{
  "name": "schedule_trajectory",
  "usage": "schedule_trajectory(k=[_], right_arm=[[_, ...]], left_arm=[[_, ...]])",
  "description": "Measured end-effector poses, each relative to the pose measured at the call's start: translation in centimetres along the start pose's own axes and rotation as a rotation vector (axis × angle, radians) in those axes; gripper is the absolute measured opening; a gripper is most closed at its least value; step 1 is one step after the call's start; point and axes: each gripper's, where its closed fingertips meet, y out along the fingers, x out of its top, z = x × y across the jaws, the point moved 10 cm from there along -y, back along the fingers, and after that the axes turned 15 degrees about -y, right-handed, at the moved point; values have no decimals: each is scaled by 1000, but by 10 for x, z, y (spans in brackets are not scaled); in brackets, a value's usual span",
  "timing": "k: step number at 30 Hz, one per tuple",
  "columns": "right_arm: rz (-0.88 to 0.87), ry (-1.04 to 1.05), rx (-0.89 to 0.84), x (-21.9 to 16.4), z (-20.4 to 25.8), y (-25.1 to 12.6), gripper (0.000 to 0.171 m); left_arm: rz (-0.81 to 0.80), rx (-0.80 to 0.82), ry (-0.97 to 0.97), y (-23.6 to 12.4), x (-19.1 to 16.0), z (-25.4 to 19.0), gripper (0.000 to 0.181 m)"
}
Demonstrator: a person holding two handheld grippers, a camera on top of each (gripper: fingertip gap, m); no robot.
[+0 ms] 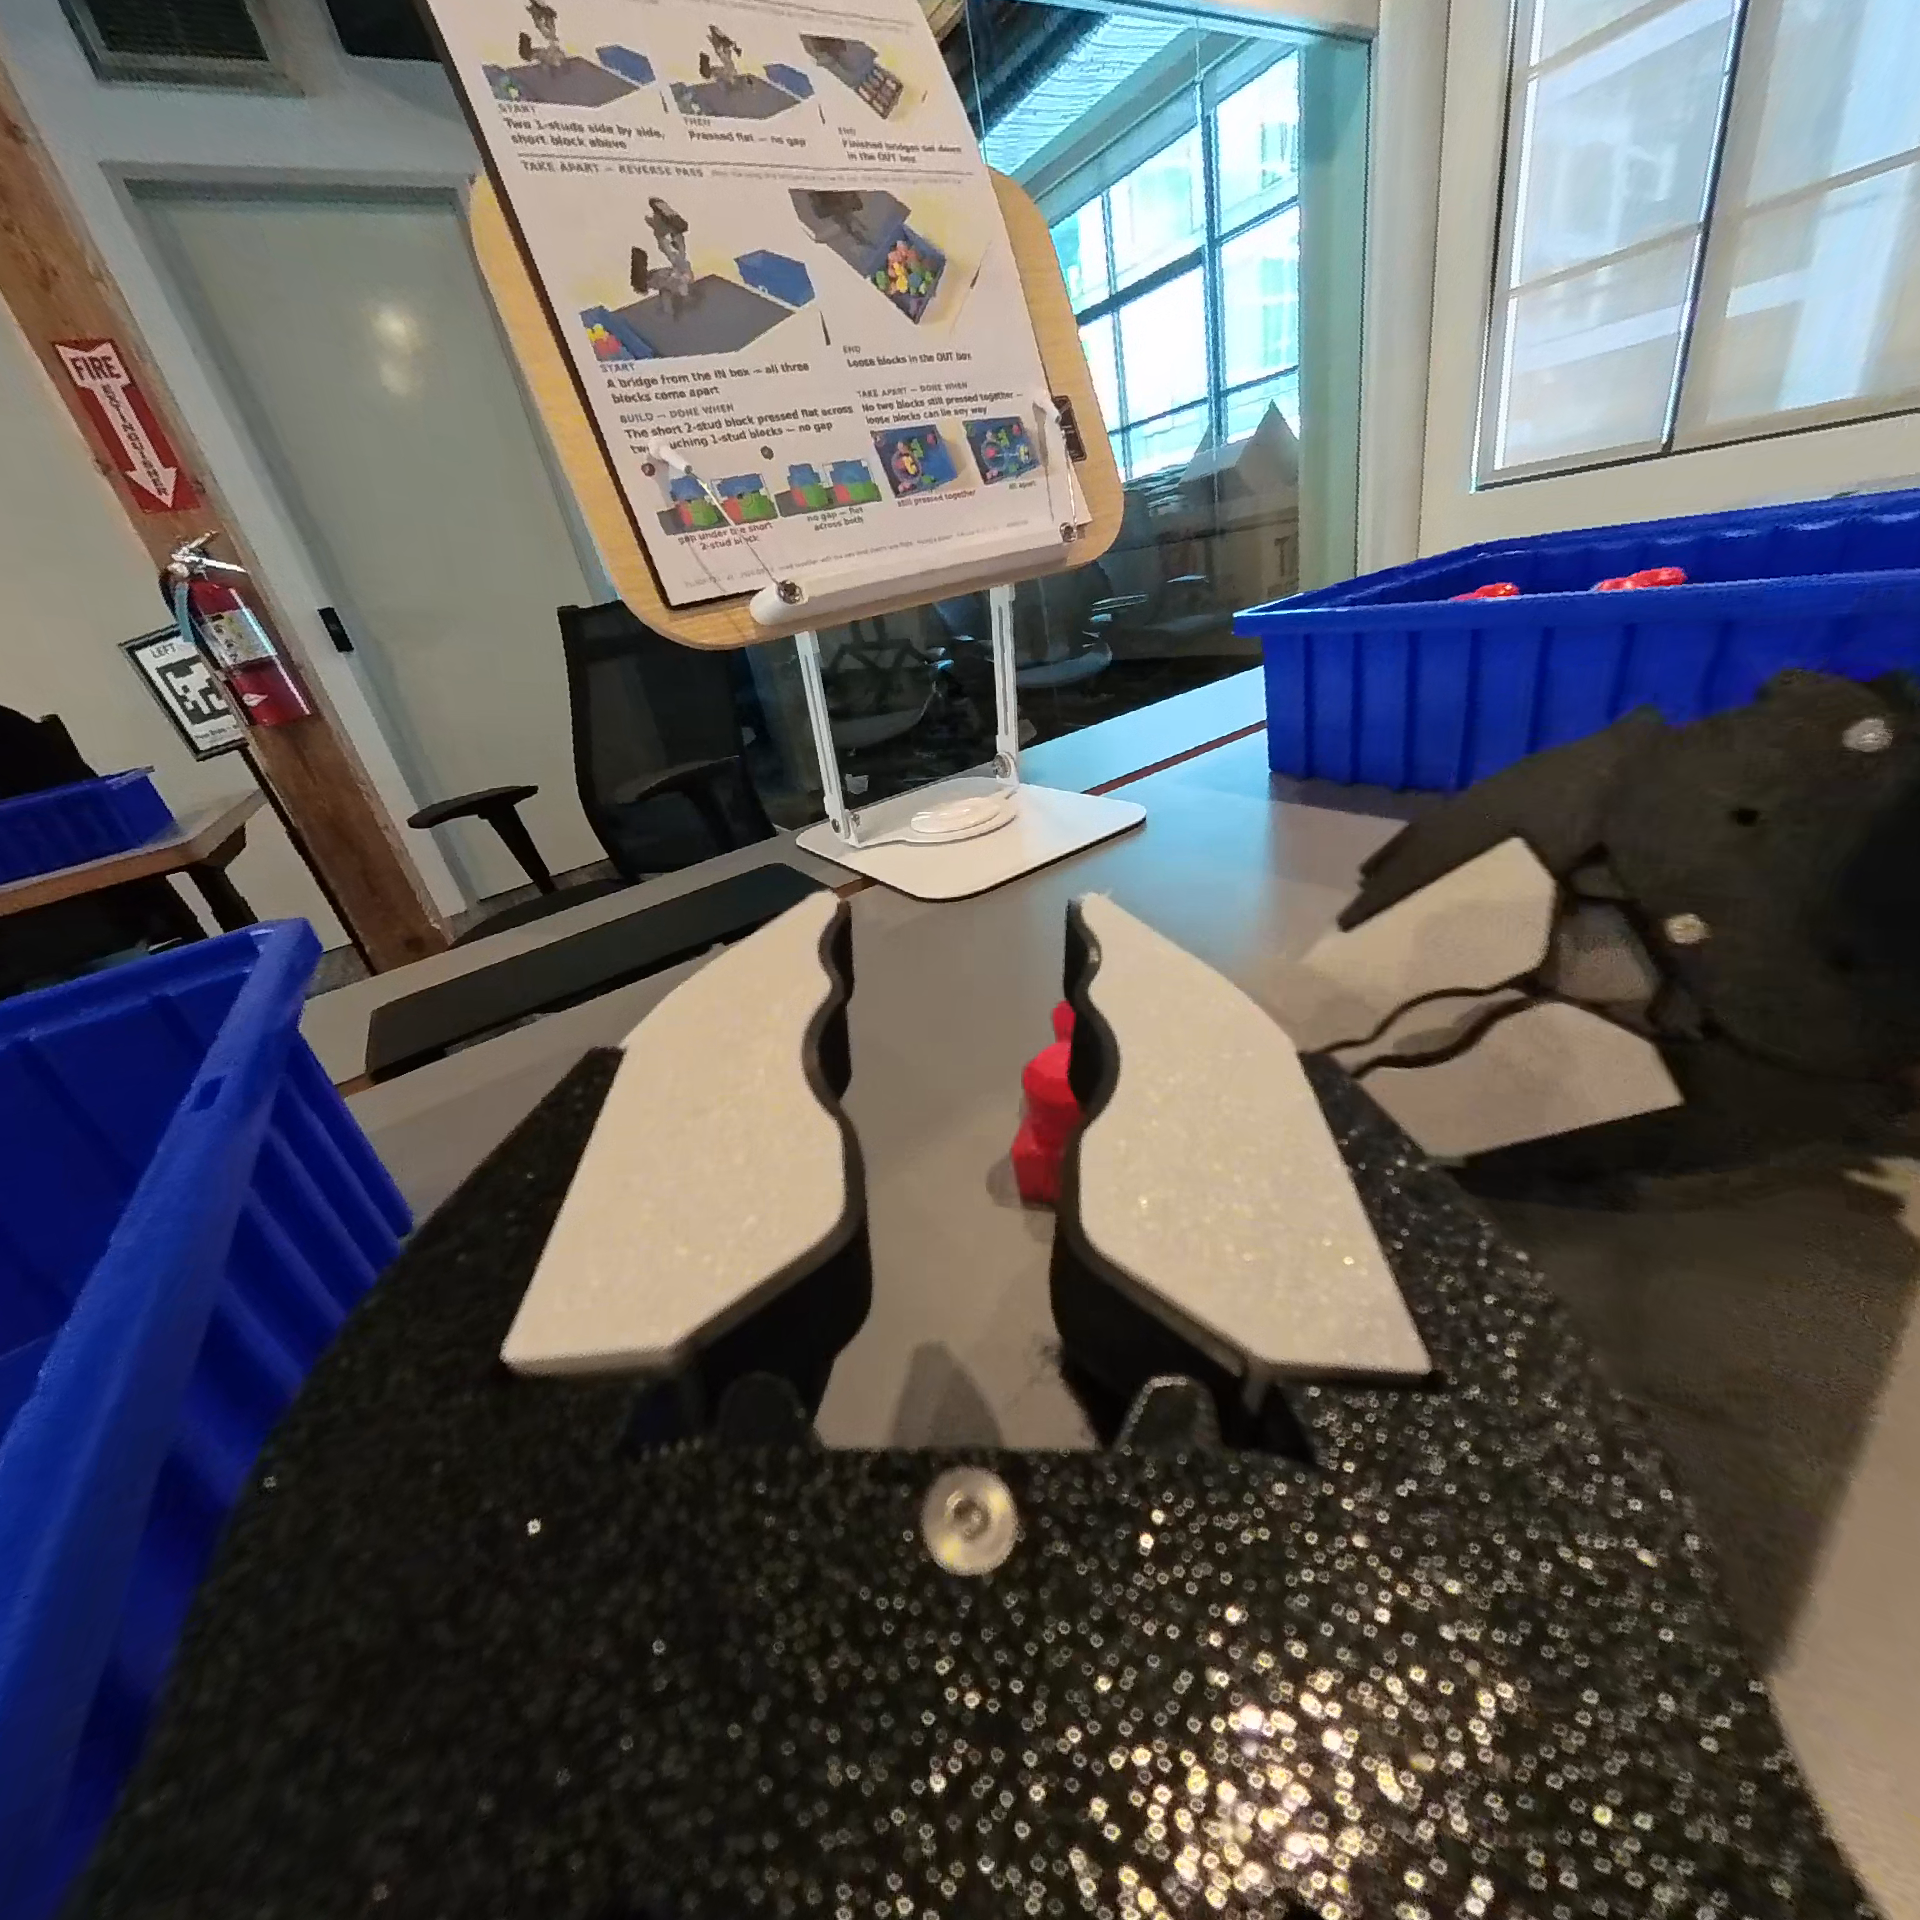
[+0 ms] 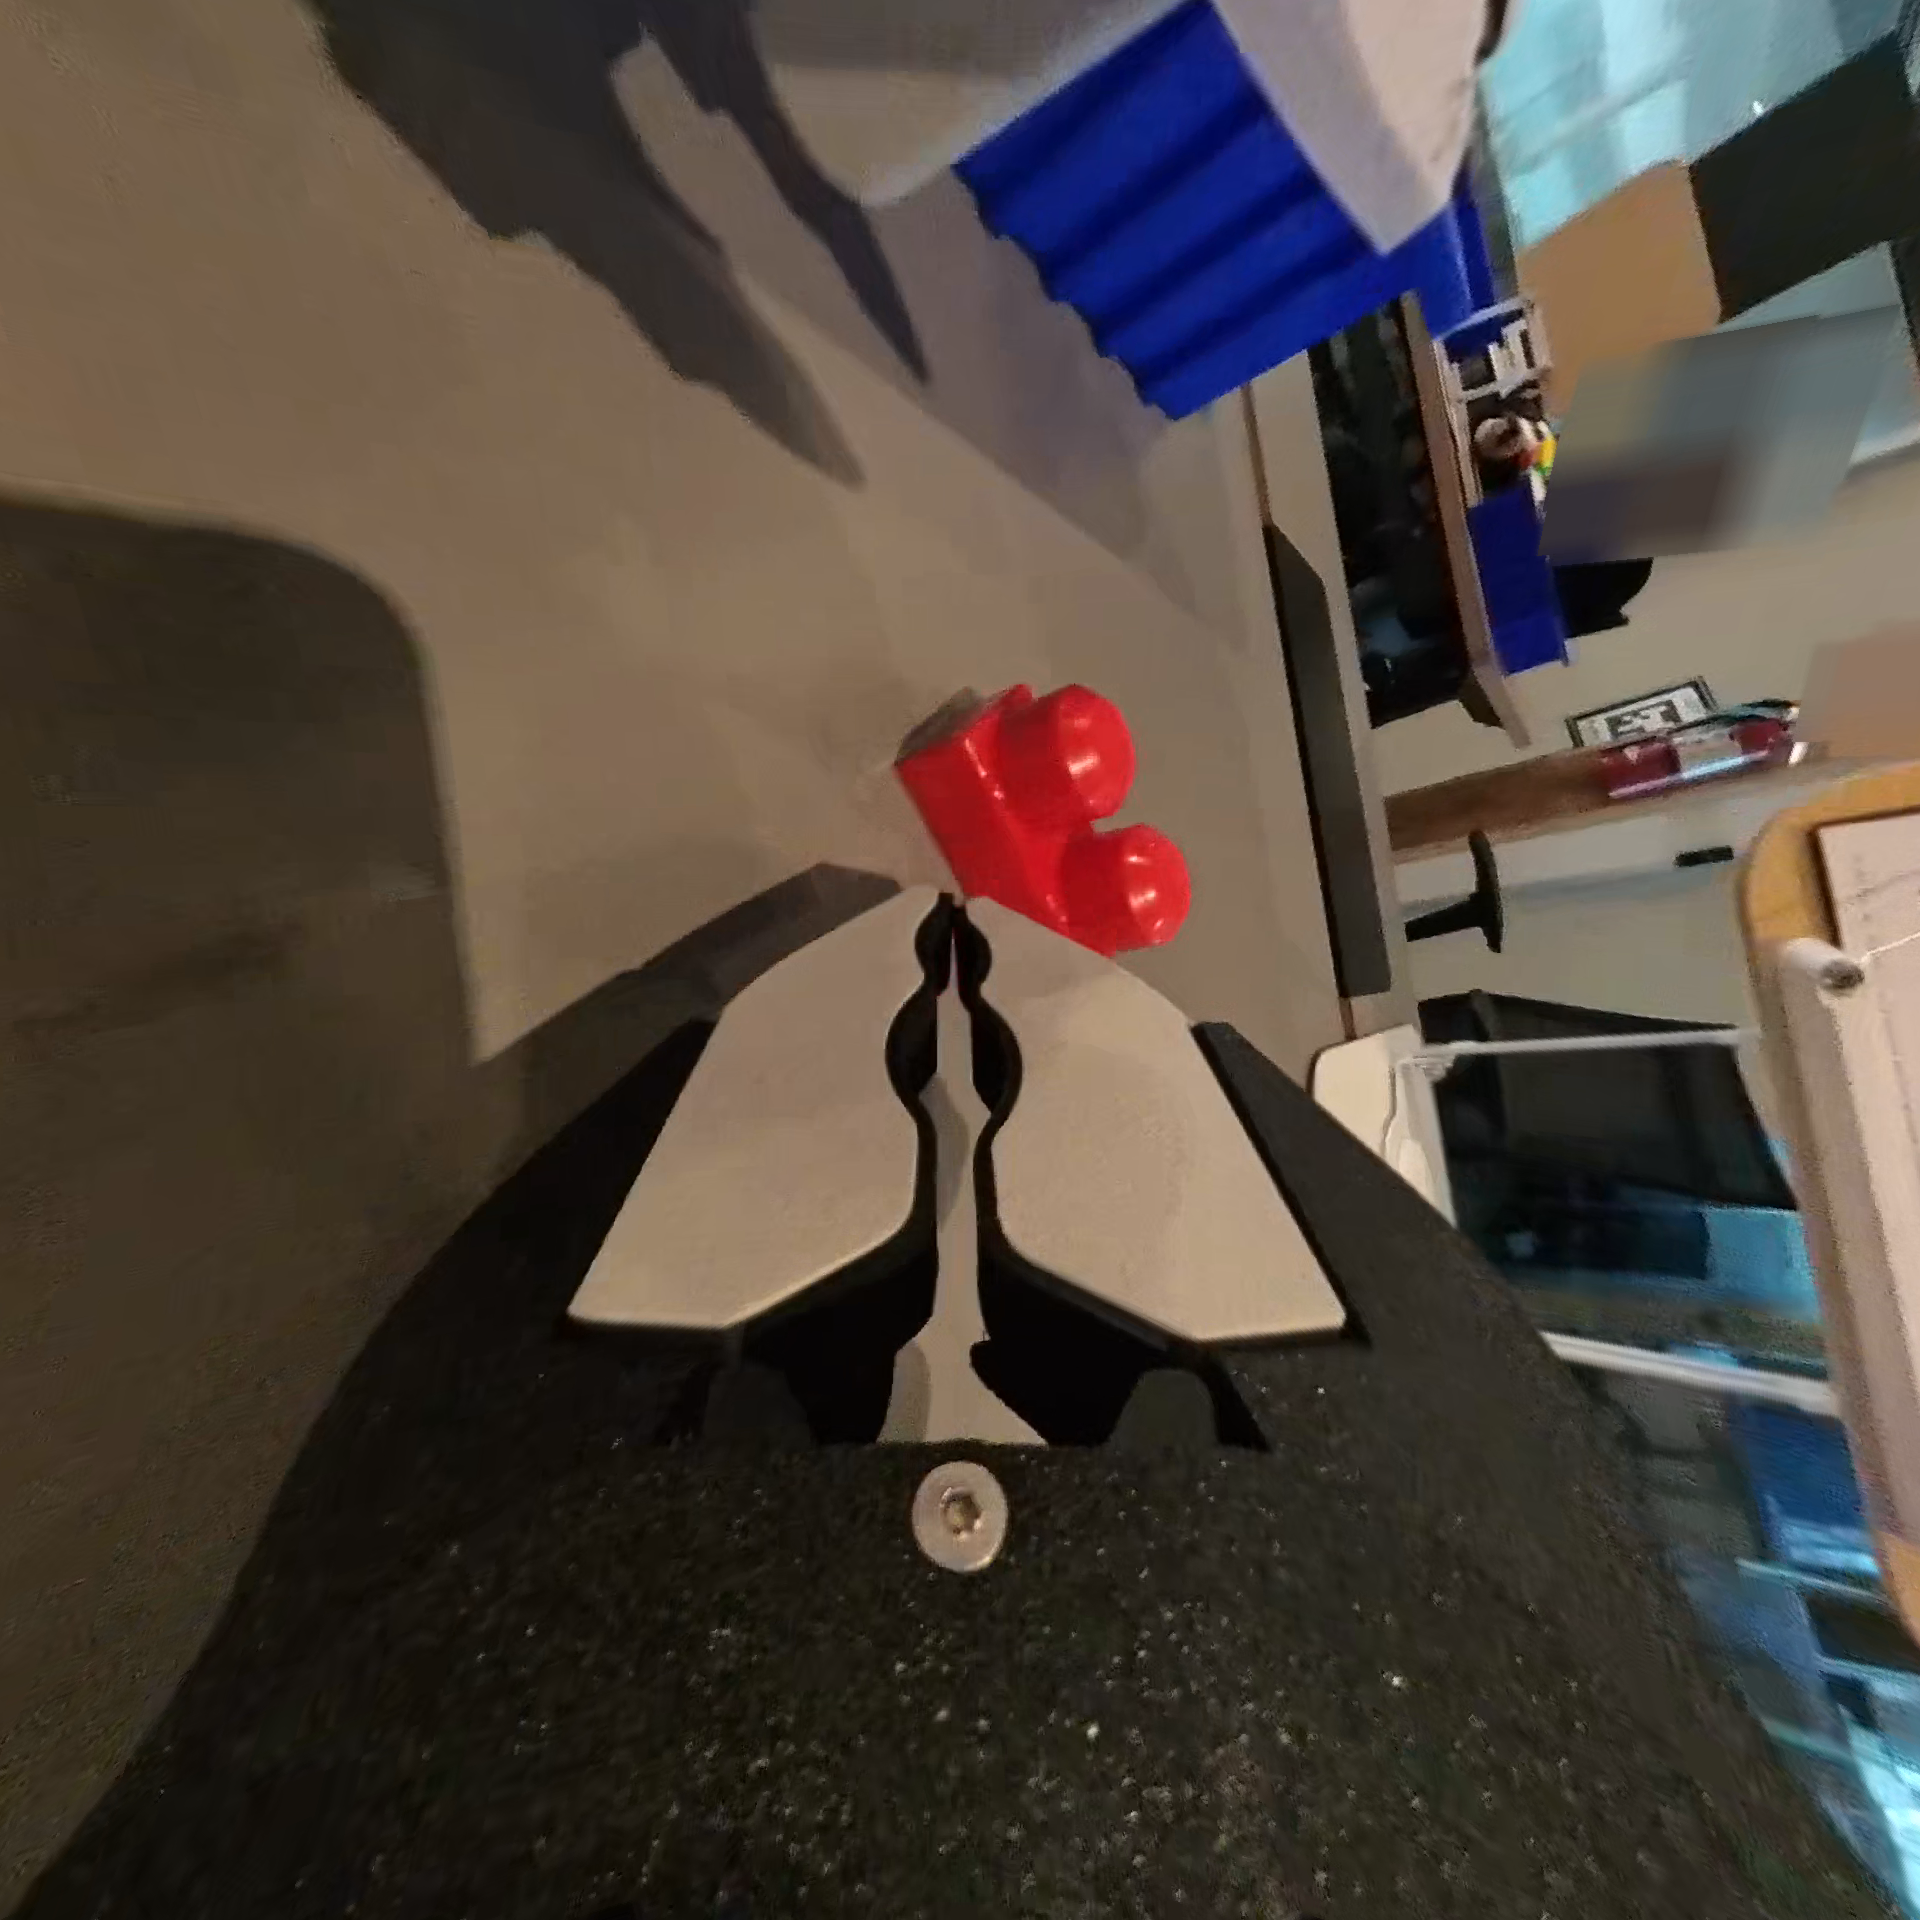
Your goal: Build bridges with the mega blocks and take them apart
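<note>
A red two-stud block (image 2: 1039,821) rests on the grey table (image 2: 520,468), studs pointing away from the tabletop. My right gripper (image 2: 948,906) is rolled on its side and shut with nothing between the fingers. Its tips are right at the block's near corner; I cannot tell whether they touch it. In the left wrist view my left gripper (image 1: 961,935) is open and empty, low over the table. The red block (image 1: 1042,1117) shows between its fingers, close against the right finger (image 1: 1195,1143). The right gripper (image 1: 1320,1039) comes in from the right.
A blue bin (image 1: 156,1247) stands close on the left. Another blue bin (image 1: 1558,686) holding red blocks stands at the back right. An instruction board on a white stand (image 1: 977,831) is at the table's far edge. A black strip (image 1: 582,966) lies at the far left edge. My right fingertips sit around 11 centimetres from my left ones.
</note>
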Motion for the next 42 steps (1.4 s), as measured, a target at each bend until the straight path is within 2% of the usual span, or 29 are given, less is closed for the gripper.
schedule_trajectory(k=[3, 6, 10, 13, 14, 16, 17, 20, 21, 24, 27, 28, 29, 31, 32, 34, 38, 42], right_arm=[[-44, 129, 14, -6, -6, -7, 0], [-60, 278, 6, -3, -20, 6, 0], [33, 319, -31, 0, -30, 35, 0], [4, 333, -119, 3, -39, 40, 0], [-26, 340, -151, 4, -41, 37, 0], [-65, 344, -218, 1, -41, 27, 0], [-84, 344, -247, -1, -39, 20, 0], [-151, 365, -301, -9, -37, 1, 0], [-173, 386, -315, -11, -37, -2, 0], [-216, 489, -309, -19, -42, -2, 0], [-257, 558, -270, -21, -44, 3, 0], [-268, 566, -265, -21, -44, 4, 0], [-275, 571, -262, -21, -44, 5, 0], [-281, 574, -250, -21, -44, 7, 0], [-284, 575, -244, -21, -44, 8, 0], [-288, 581, -237, -22, -44, 8, 0], [-297, 611, -240, -25, -45, 7, 0], [-301, 655, -223, -29, -46, 8, 0]], left_arm=[[-5, -1, 6, 0, 0, 0, 38], [2, 0, 21, 1, -1, -2, 37], [0, -8, 63, 2, 0, -6, 35], [11, -29, 110, 3, 0, -13, 34], [31, -60, 121, 2, 0, -17, 30], [97, -161, 103, 2, 1, -32, 0], [133, -175, 52, 1, 3, -43, 3], [193, -210, -82, -14, 24, -76, 35], [181, -203, -103, -23, 35, -82, 36], [172, -68, -38, -56, 78, -74, 34], [202, 202, 127, -85, 126, -29, 35], [253, 273, 204, -92, 137, -10, 43], [331, 320, 282, -95, 143, 11, 60], [587, 389, 410, -97, 141, 59, 83], [754, 386, 452, -96, 134, 83, 91], [1044, 290, 489, -97, 117, 124, 96], [1298, 111, 582, -94, 92, 178, 71], [1459, -12, 512, -76, 72, 200, 55]])
